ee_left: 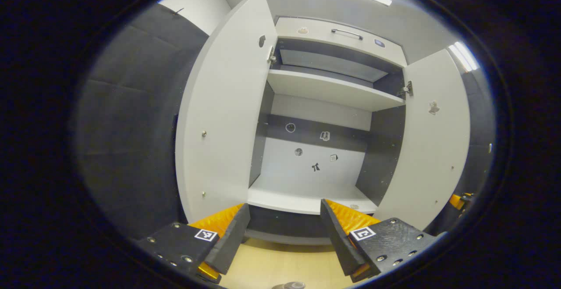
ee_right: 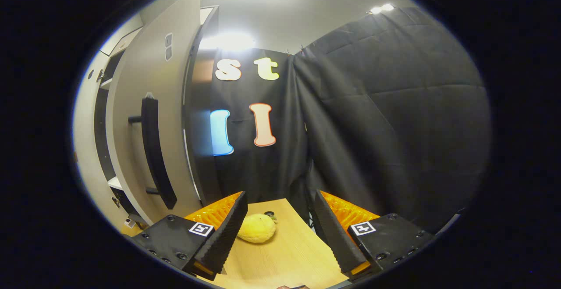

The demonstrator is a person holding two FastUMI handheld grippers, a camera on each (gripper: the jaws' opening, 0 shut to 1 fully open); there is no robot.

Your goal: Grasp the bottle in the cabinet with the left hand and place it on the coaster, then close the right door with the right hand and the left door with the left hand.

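In the left gripper view, a pale grey cabinet [ee_left: 307,105] with a dark interior is faced head-on, both of its doors swung outward. Its left door [ee_left: 223,118] and right door [ee_left: 431,140] are seen standing wide apart, and bare shelves lie between them. The left gripper [ee_left: 284,227] is held before the cabinet's lower shelf, its fingers spread wide with nothing between them. A small round grey object at the bottom edge, on the light wooden tabletop [ee_left: 271,267] in front of the cabinet, cannot be identified.

In the right gripper view, the right door's outer face with its long black handle [ee_right: 153,153] is seen to the left. The right gripper [ee_right: 278,223] is spread wide and empty above the tabletop, beside a yellow lemon-like object [ee_right: 257,228].
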